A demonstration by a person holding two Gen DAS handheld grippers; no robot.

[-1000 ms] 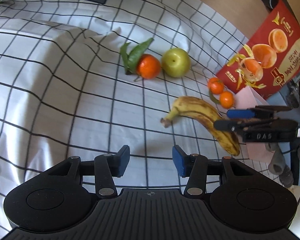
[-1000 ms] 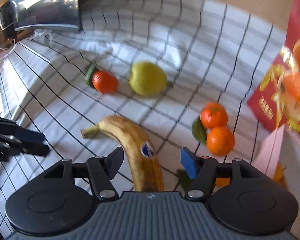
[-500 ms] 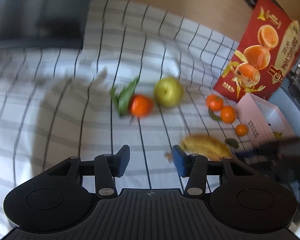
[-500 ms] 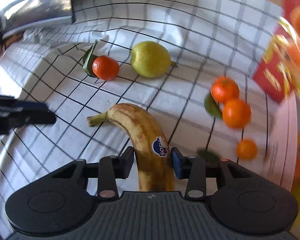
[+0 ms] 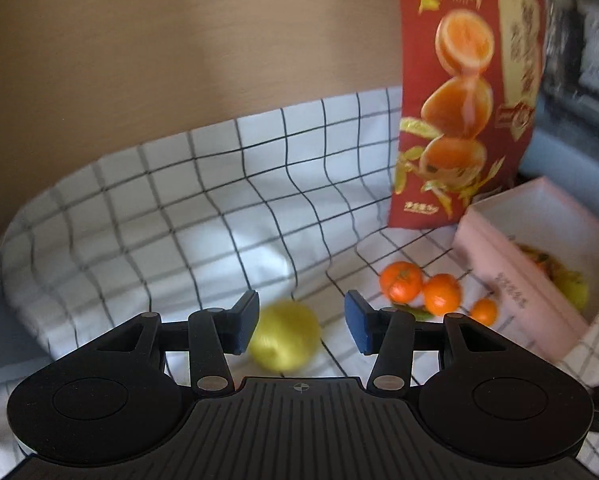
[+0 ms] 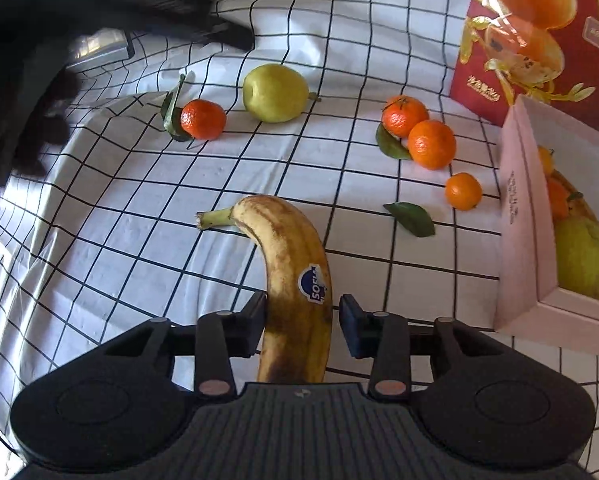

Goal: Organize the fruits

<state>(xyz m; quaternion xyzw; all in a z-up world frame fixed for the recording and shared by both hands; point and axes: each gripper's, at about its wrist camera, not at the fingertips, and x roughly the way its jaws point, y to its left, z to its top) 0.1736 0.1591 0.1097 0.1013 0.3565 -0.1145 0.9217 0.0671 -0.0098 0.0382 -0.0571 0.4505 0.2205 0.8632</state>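
White black-gridded cloth tablecloth (image 6: 147, 264): matt, wrinkled. Yellow brown-mottled banana (image 6: 295, 276): dull skin, glossy blue sticker. Yellow-green smooth apple (image 6: 275, 93): slight sheen. Small orange tangerines (image 6: 431, 145): pebbled, shiny peel. Pink cardboard box (image 6: 519, 216): matt. Red printed carton (image 5: 463, 92): glossy. Right black plastic gripper (image 6: 302, 322): matt, ribbed, metal rivets.

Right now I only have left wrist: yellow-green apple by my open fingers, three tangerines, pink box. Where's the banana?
Observer: The banana lies on the checked cloth between the right gripper fingers. One pad is against it and the other shows a gap.
Operator: Any fruit outside my view?
Observer: A fourth tangerine, with leaves attached, lies to the left of the apple.
Operator: Anything loose near the box?
Observer: One loose leaf lies on the cloth beside the smallest tangerine, short of the pink box.
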